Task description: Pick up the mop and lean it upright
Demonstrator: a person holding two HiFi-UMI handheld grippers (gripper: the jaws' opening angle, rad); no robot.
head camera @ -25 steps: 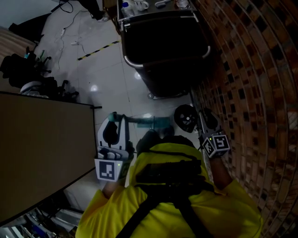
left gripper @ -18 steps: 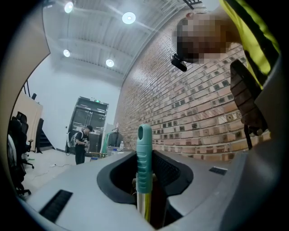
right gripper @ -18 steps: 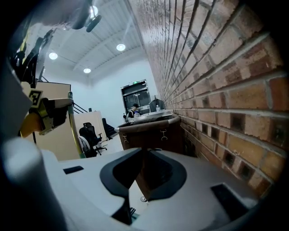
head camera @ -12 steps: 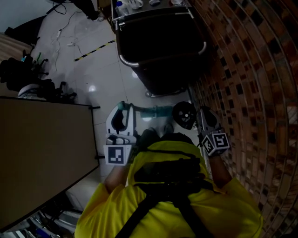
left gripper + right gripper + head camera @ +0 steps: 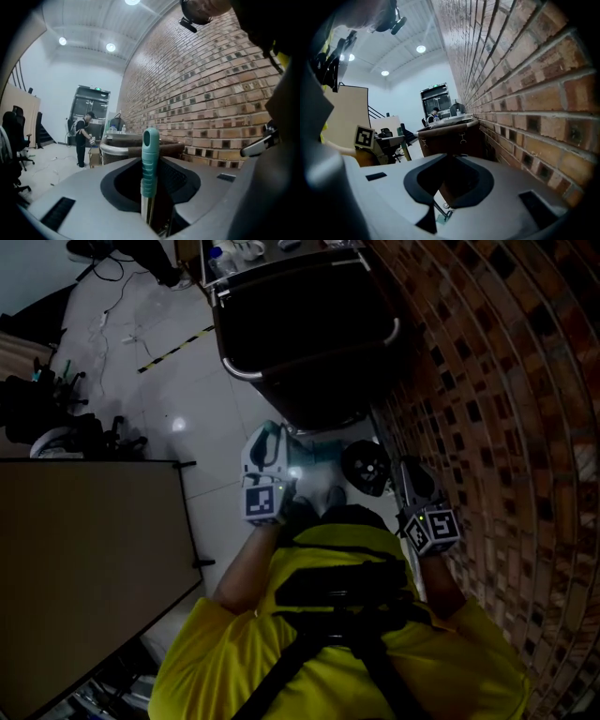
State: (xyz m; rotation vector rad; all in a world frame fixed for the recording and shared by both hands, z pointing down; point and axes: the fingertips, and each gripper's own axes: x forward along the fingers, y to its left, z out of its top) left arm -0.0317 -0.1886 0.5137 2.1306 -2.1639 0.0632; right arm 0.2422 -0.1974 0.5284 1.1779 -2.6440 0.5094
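Left gripper (image 5: 270, 442), mop (image 5: 150, 159) moved right, cart (image 5: 309, 381) ahead

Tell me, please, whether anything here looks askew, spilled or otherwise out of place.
Nothing stands out. The mop handle stands upright, clamped in the left gripper's jaws beside the brick wall. The tiled floor shows no spill, though the head view is dim.

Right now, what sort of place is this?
Probably a big indoor workshop or lab hall: a long brick wall, a pale tiled floor with loose cables, and a black wheeled cart.
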